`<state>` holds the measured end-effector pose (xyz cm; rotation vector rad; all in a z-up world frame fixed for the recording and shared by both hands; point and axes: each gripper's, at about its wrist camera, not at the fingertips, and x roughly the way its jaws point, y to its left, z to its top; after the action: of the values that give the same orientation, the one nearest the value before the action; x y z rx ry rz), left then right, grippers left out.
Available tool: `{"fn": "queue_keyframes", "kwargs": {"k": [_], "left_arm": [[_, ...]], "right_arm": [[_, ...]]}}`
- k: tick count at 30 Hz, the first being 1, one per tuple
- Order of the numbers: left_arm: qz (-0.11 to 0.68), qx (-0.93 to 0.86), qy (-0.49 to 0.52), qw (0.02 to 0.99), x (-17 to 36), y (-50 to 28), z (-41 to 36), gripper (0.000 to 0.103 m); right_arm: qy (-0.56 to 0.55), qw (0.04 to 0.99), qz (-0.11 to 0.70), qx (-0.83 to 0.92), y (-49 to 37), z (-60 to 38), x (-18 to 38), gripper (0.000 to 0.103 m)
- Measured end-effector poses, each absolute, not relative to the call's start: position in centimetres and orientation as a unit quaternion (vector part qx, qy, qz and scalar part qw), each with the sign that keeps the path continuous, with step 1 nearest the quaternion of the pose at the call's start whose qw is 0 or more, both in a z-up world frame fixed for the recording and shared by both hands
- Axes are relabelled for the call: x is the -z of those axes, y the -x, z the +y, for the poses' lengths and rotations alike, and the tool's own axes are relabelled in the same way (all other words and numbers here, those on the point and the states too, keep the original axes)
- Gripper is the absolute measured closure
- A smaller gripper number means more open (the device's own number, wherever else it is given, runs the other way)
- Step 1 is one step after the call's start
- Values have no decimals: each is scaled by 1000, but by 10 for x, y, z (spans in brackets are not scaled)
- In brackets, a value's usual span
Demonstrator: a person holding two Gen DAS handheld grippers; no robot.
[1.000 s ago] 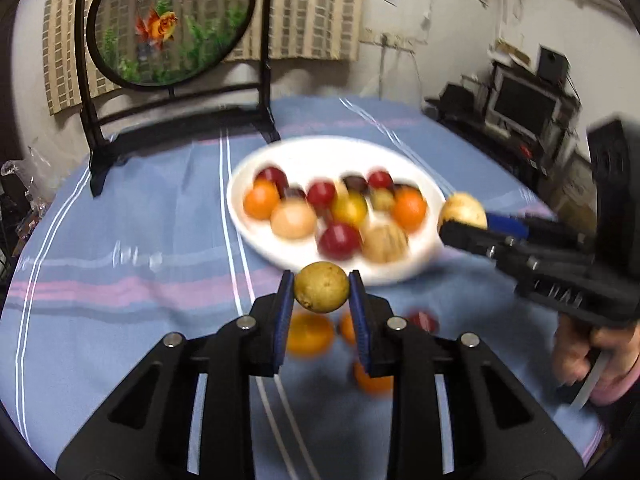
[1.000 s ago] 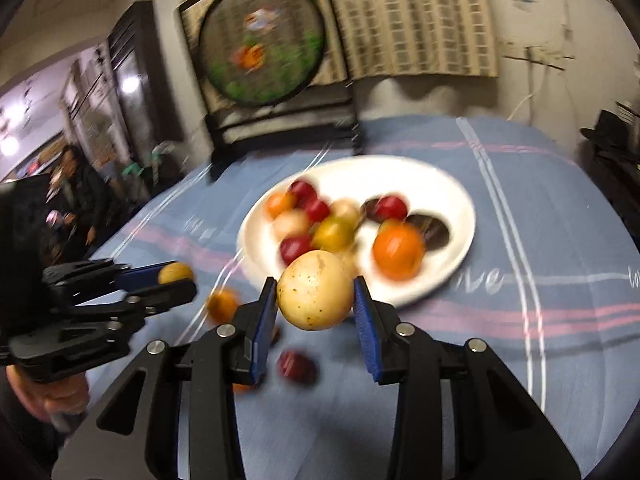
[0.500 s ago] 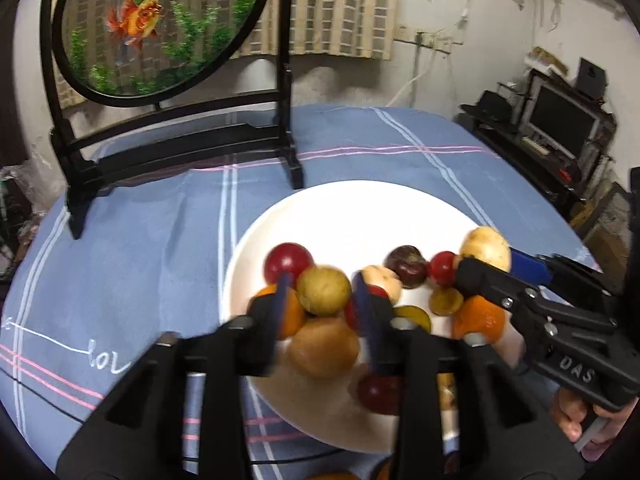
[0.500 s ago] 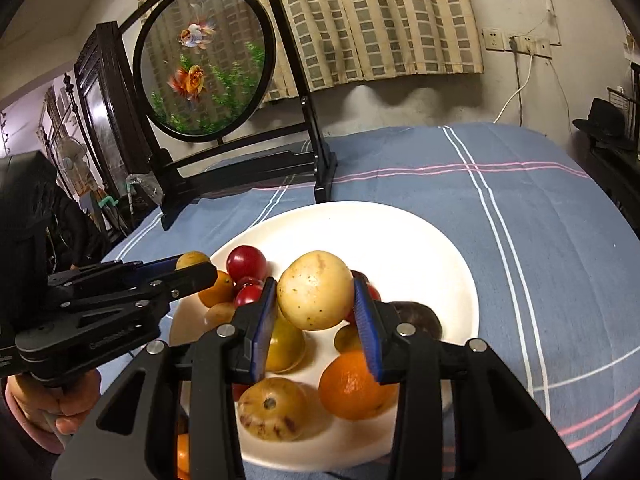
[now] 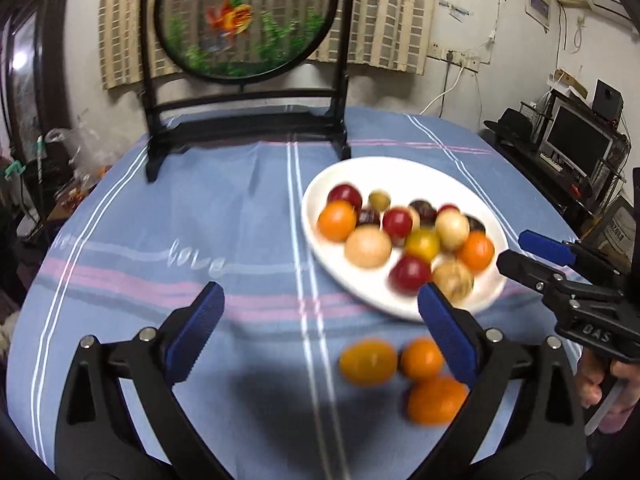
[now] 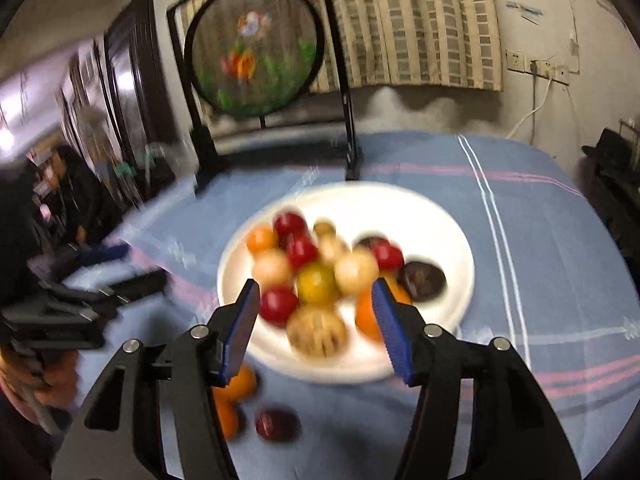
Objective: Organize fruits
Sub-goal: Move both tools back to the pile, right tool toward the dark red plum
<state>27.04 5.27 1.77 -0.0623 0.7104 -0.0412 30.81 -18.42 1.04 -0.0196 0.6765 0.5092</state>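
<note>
A white plate holds several red, orange, yellow and tan fruits on the blue tablecloth. My left gripper is open and empty, held above the cloth left of the plate's near edge. Three orange fruits lie loose on the cloth in front of the plate. My right gripper is open and empty over the plate's near rim; it also shows in the left wrist view at the right. A loose dark red fruit and orange fruits lie below it.
A round fish-picture screen on a black stand stands at the table's far side behind the plate. A monitor and shelves are off the table to the right. A person sits beyond the left edge.
Both grippers opened and let go of their yellowish fruits onto the plate, then pulled back toward me. The left gripper shifted left of the plate.
</note>
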Motion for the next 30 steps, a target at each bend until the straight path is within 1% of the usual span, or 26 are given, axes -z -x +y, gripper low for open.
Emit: {"fn": "queue_keyframes", "kwargs": {"k": [3, 5, 7, 11, 14, 20, 23, 30], "left_arm": [[320, 8, 48, 946, -1, -241, 61, 2], [341, -11, 42, 939, 5, -236, 63, 2], [333, 7, 58, 941, 4, -230, 67, 2], [344, 16, 76, 936, 7, -229, 65, 2], [352, 20, 64, 933, 9, -229, 58, 2], [314, 6, 1, 949, 0, -216, 39, 2], [306, 11, -11, 952, -3, -212, 34, 2], [308, 10, -10, 951, -3, -214, 37, 2]], "right_arm": [[13, 906, 342, -248, -291, -188, 3, 44], [15, 902, 357, -242, -283, -188, 12, 44], [8, 897, 372, -238, -280, -190, 18, 49], [-15, 884, 394, -250, -280, -191, 26, 52], [-5, 881, 395, -259, -275, -186, 26, 53], [29, 874, 409, -261, -274, -173, 33, 53], [41, 872, 414, -258, -274, -169, 38, 53], [60, 868, 421, -258, -274, -161, 45, 58]]}}
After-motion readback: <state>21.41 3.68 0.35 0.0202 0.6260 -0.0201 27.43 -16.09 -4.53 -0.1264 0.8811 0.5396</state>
